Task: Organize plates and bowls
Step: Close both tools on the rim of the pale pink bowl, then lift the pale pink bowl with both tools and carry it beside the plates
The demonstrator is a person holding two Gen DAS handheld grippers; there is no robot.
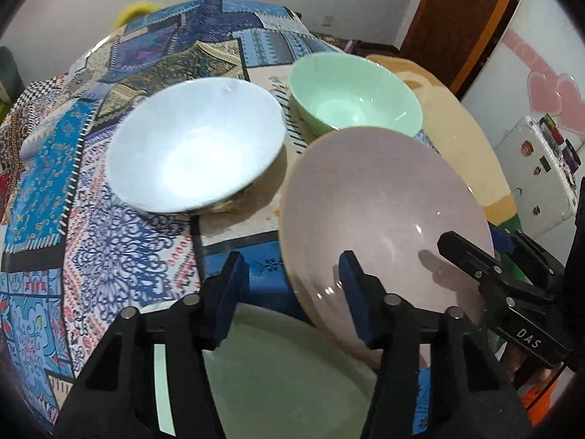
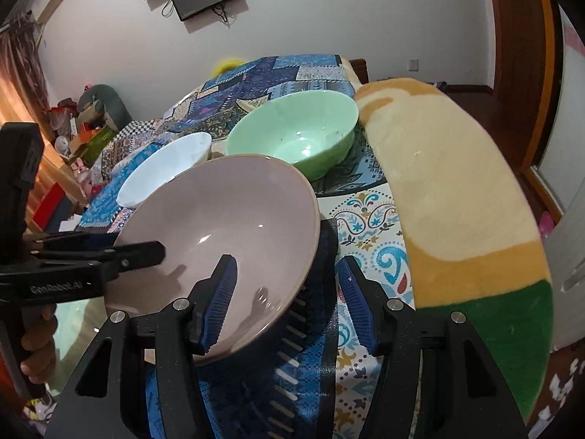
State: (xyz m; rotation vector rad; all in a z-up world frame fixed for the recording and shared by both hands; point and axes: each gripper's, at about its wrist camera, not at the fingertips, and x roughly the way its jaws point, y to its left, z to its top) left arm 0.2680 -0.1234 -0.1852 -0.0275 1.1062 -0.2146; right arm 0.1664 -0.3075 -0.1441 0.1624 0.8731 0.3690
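While the pink bowl (image 1: 384,219) is straddled at its rim from two sides, neither tool is seen clamped on it. Far to the left of the left hand-held gripper (image 1: 292,259), the patterned cloth of the bench (image 1: 120,248) is seen. Ahead of it and to its left, the white bowl (image 1: 193,150) is set upright on the cloth. Directly beneath this hand-held gripper, a pale plate (image 1: 285,373) is seen, and the near edge of the pink bowl is seen over it. The jaws are spread wide: the left finger is outside the pink bowl, the right finger inside it, with the rim between them. Whether either pad touches the wall cannot be told. Ahead and to the right, beyond the pink bowl, the green bowl (image 1: 354,91) is set upright, apart from the white one.

At the far left of the right wrist view, a hand (image 2: 36,347) is seen around the handle of the left tool. The right hand-held gripper (image 2: 287,260) is likewise spread wide, its left finger inside the pink bowl and its right finger outside, over the cloth. The pink bowl is seen tilted. To the right of this hand-held gripper, a yellow and green mat (image 2: 457,183) is laid along the bench, just beside the green bowl.
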